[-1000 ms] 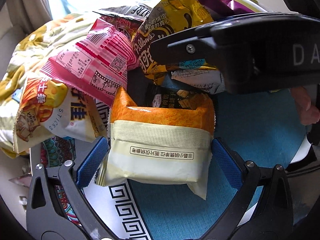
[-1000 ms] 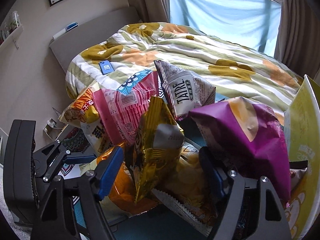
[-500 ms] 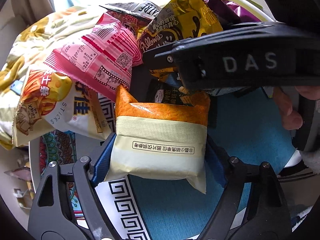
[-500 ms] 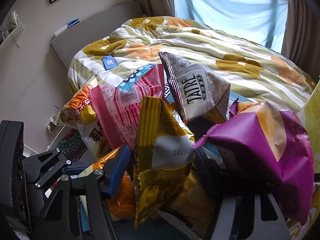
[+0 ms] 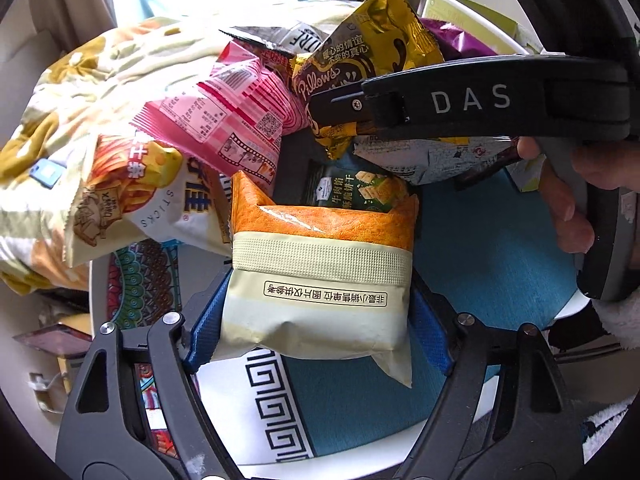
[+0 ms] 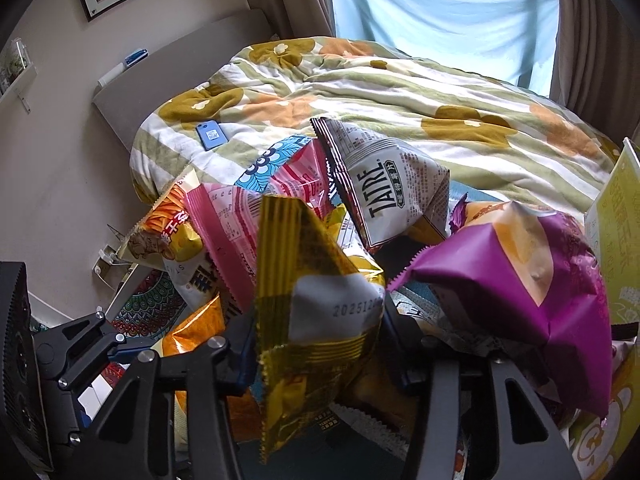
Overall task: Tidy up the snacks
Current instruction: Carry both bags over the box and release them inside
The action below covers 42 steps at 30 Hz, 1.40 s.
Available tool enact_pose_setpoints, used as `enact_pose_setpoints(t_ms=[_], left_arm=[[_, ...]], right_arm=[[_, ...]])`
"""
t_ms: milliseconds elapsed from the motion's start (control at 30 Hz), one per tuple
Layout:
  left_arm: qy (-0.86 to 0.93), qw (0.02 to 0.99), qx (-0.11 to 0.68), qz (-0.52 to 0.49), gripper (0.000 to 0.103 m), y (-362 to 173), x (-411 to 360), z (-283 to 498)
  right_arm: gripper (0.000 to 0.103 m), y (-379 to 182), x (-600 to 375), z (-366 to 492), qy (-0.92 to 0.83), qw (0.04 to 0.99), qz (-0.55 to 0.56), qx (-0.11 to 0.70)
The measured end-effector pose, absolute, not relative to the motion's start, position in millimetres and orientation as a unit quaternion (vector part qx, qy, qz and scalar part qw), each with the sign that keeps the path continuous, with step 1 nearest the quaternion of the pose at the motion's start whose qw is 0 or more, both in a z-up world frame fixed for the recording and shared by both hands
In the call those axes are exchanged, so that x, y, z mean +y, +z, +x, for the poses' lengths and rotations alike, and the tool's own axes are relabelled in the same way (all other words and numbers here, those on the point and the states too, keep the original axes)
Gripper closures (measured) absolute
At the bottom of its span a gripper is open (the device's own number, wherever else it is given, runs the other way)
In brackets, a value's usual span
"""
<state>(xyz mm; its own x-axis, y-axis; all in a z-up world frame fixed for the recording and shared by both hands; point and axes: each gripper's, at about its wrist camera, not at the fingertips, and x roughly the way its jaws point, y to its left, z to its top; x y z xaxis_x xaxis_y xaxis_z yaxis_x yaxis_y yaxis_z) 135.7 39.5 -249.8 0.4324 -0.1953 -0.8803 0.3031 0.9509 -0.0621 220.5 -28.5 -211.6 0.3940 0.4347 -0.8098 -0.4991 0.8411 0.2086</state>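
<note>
Orange-and-cream packet [image 5: 320,276]: clamped between the blue pads of the left gripper [image 5: 316,320], jaws closing, above the blue mat [image 5: 492,256]. Gold bag [image 6: 316,292]: pinched upright in the right gripper [image 6: 320,344], jaws closing on it. Pink bag [image 5: 224,120], sticks bag [image 5: 132,196], TATRE bag [image 6: 384,188] and purple bag [image 6: 520,280]: heaped at the far side, near the bed [image 6: 400,92].

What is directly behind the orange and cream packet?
Behind the orange packet stands a dark green cracker packet. Only its top shows; the rest is covered by the orange one.
</note>
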Motion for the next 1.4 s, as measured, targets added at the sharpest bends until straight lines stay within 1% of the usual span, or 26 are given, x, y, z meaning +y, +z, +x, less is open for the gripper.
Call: enact_pose_setpoints(t_ms=[233, 400, 600, 767, 933, 1133, 1267, 1400], left_arm=[[-0.149, 0.854, 0.496, 0.056, 0.025, -229, 51, 126], [-0.153, 0.864, 0.476, 0.057, 0.025, -208, 61, 121], [-0.167, 0.878, 0.445, 0.063, 0.025, -164, 66, 122], [-0.195, 0.888, 0.409, 0.082, 0.025, -123, 49, 137], [-0.225, 0.892, 0.379, 0.098, 0.025, -89, 10, 156], [-0.257, 0.892, 0.357, 0.103, 0.025, -65, -71, 173], [-0.282, 0.884, 0.360, 0.096, 0.025, -62, -134, 186], [-0.287, 0.874, 0.378, 0.102, 0.025, -72, -196, 199]], right_arm=[[0.057, -190, -31, 209, 0.272, 0.840, -0.015, 0.468], [0.057, -164, -31, 198, 0.262, 0.854, -0.004, 0.449], [0.057, -117, -49, 185, 0.229, 0.877, 0.037, 0.421], [0.057, -77, -71, 171, 0.184, 0.899, 0.052, 0.395], [0.057, -48, -111, 158, 0.144, 0.915, 0.080, 0.368], [0.057, -32, -185, 140, 0.086, 0.928, 0.100, 0.348], [0.057, -32, -245, 138, 0.053, 0.928, 0.111, 0.351], [0.057, -35, -302, 139, 0.039, 0.927, 0.112, 0.357]])
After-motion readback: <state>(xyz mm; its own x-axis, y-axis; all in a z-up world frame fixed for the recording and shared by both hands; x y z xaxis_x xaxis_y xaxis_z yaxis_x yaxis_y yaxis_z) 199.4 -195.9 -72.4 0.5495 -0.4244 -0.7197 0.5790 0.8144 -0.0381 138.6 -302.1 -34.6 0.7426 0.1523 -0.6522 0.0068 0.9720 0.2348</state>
